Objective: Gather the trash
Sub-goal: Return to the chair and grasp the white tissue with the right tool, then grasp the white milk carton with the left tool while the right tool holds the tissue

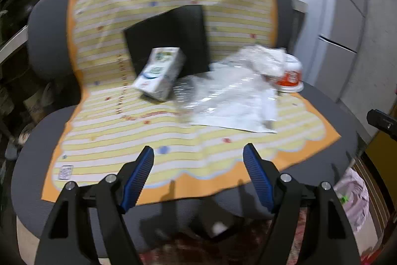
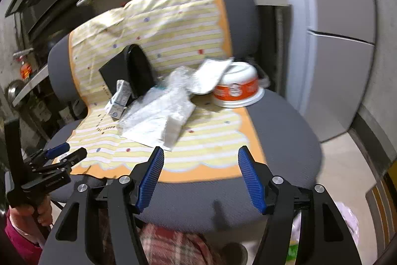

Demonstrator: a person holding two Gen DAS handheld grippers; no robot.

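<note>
Grey office chair (image 1: pixel 322 101) carries a yellow striped cloth (image 1: pixel 173 140), and the trash lies on it. Both my left tongs (image 1: pixel 198 153) and right tongs (image 2: pixel 201 153) hover wide apart over the seat's front edge, holding nothing. A small drink carton (image 1: pixel 160 72) leans against a black bin (image 1: pixel 173 36); beside it lie crumpled clear plastic wrap (image 1: pixel 235 96) and an upturned orange-and-white noodle bowl (image 2: pixel 237 88).

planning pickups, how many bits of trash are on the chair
4. A carton leans on the black box; a flat plastic bag lies mid-seat; a crumpled wrapper sits behind it, against the upturned bowl at the right. More may hide underneath.
</note>
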